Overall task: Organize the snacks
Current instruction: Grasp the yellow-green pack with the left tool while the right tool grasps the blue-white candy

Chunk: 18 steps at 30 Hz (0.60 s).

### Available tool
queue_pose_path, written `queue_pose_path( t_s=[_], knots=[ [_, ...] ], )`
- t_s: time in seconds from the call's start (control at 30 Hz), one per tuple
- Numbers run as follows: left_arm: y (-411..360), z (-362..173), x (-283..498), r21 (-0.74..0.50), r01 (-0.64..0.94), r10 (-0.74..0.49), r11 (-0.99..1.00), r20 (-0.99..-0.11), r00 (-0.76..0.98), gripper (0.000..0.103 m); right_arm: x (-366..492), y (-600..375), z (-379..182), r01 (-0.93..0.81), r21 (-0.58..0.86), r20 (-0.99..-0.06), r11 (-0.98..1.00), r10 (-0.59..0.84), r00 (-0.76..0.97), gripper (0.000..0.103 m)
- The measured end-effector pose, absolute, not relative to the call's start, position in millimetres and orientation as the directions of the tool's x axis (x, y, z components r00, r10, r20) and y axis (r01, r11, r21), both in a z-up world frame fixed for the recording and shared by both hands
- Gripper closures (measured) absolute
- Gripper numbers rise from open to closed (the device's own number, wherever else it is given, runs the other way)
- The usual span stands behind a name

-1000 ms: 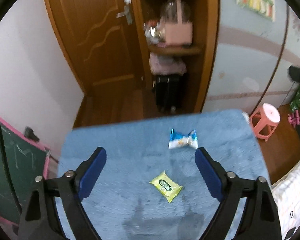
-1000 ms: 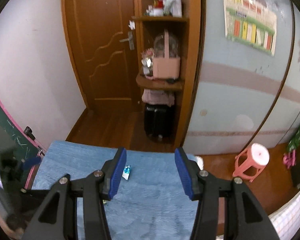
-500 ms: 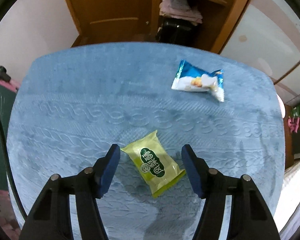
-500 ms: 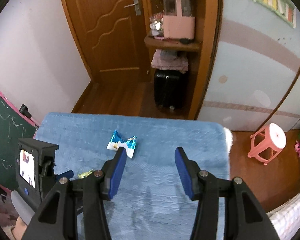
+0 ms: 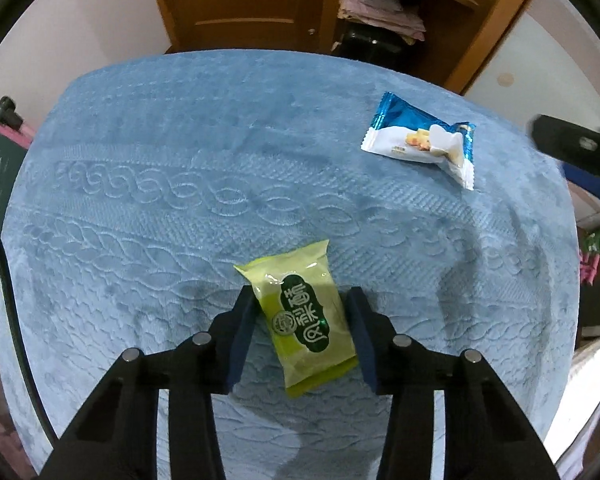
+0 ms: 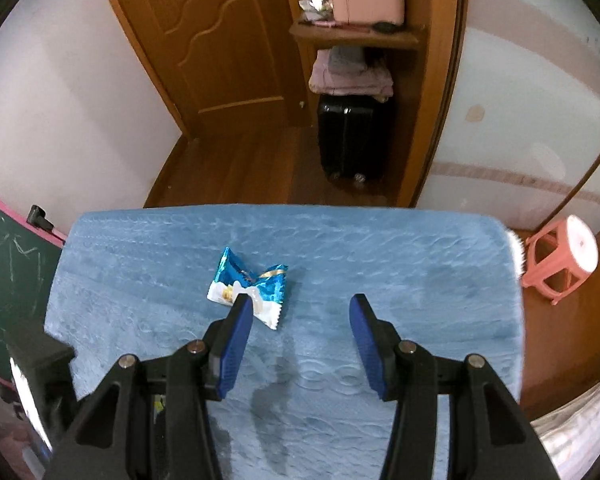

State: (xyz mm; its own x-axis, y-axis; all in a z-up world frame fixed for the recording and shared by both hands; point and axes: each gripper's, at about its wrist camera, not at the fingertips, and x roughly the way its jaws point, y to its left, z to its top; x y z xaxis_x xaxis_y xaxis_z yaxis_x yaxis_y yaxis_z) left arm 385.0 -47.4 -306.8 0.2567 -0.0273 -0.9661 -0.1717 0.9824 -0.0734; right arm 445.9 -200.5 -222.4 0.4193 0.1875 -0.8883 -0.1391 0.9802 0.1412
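A green snack packet (image 5: 306,312) lies on the blue towel-covered table (image 5: 180,200). My left gripper (image 5: 302,300) is low over it, its blue pads on either side of the packet, with small gaps still showing. A blue-and-white snack packet (image 5: 420,140) lies farther back right; in the right wrist view the same packet (image 6: 250,284) sits just ahead of my left fingertip. My right gripper (image 6: 300,304) is open and empty above the table, and part of it shows in the left wrist view (image 5: 576,148).
The table's far edge (image 6: 280,210) drops to a wooden floor with a black suitcase (image 6: 352,140) and a shelf unit. A pink stool (image 6: 560,260) stands to the right. A green chalkboard (image 6: 8,272) stands to the left.
My left gripper has dropped toward the green packet and narrowed around it. My right gripper has tilted down and come closer to the blue-and-white packet.
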Motion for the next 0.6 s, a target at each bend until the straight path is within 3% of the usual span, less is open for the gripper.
queue_pose_path(
  t_s=[0.4,0.6],
  knots=[
    [-6.1,-270.6,412.6,0.098,-0.127,0.14,0.987,-0.913,0.383,0.061,466.6,-185.7,-258.9,-0.133,0.208,-0.895,0.969,0.244,0.373,0.052],
    [14.9,-273.6,419.3,0.054,-0.173,0.12,0.983,-0.907,0.402,0.061,473.6,-182.5,-279.1,-0.127,0.25,-0.892,0.96,0.28,0.356,0.052]
  ],
)
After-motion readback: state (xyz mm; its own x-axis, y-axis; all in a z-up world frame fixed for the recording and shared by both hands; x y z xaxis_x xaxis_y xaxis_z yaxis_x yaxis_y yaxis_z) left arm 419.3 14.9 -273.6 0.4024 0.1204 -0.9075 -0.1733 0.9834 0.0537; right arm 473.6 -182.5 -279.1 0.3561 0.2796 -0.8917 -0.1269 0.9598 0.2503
